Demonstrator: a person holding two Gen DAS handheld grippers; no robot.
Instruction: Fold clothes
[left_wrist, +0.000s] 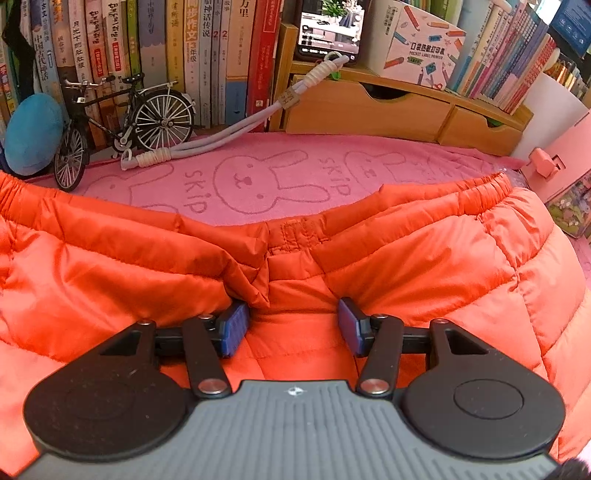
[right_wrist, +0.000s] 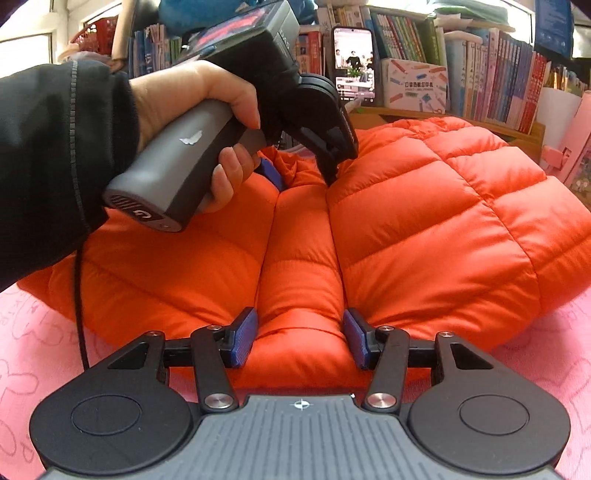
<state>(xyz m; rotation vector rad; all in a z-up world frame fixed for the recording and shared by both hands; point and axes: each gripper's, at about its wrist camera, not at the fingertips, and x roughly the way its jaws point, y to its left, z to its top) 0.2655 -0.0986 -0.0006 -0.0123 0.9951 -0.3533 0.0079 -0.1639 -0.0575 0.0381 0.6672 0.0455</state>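
- the orange padded garment (right_wrist: 424, 221) lies spread on a pink towel (left_wrist: 258, 177) in front of a bookshelf (left_wrist: 184, 55), waistband at the far edge, towards the books.
- right claw (right_wrist: 299, 339): jaws half spread, straddling a raised ridge of padding at the near edge of the garment; the blue pads (right_wrist: 245, 338) sit against the ridge on both sides, but whether they truly bite it cannot be told.
- left claw (left_wrist: 291, 325): jaws half spread over the middle seam, just below the waistband (left_wrist: 295, 232). the left pad touches a crumpled flap; the right pad looks clear. no firm pinch is evident.
- the person's left hand (right_wrist: 207, 122) holds that tool just beyond the ridge, in line with the right claw.
- risk: the shell fabric is slick and puffy; a shallow pinch would likely slip off once lifted, dropping the fold.
- risk: pinching only the top layer would leave the under layer behind and give a crooked crease.
- risk: a model bicycle (left_wrist: 122, 133) and a white cord (left_wrist: 221, 136) stand near the far edge of the towel; a wide swing of the garment could topple or drag them.
- risk: the two claws sit on one line; uneven pulling would twist the garment.
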